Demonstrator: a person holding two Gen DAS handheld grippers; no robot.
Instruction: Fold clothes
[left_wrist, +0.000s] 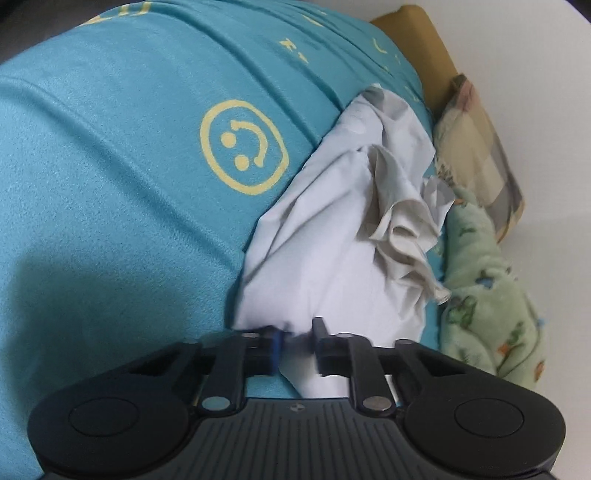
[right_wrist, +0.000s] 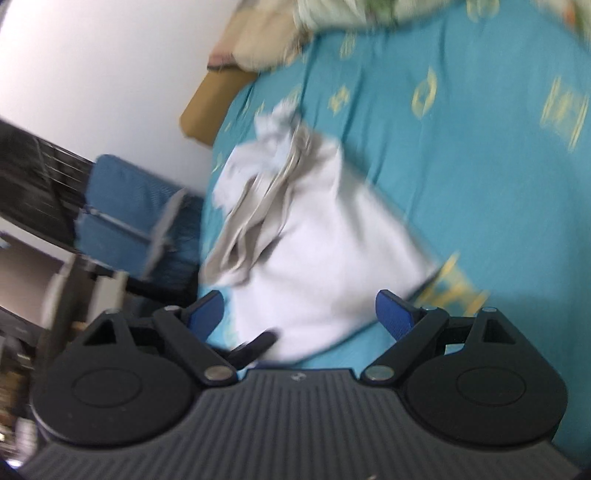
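A white garment (left_wrist: 332, 229) lies crumpled on a teal bedsheet (left_wrist: 122, 192) printed with yellow smileys. A greyer bunched part of the cloth (left_wrist: 402, 206) rests on its far side. My left gripper (left_wrist: 298, 345) is shut on the garment's near edge, with white fabric pinched between the fingers. In the right wrist view the same white garment (right_wrist: 317, 258) spreads flat in front of my right gripper (right_wrist: 301, 314). That gripper stands open just above the cloth's near edge, its blue pads (right_wrist: 393, 317) wide apart and holding nothing. The right view is motion-blurred.
A green patterned blanket (left_wrist: 487, 295) and a checked pillow (left_wrist: 476, 147) lie along the bed's right side by a white wall (left_wrist: 546, 92). A tan headboard (left_wrist: 424, 44) stands behind. Beside the bed are a blue chair (right_wrist: 136, 218) and a dark rack (right_wrist: 33, 177).
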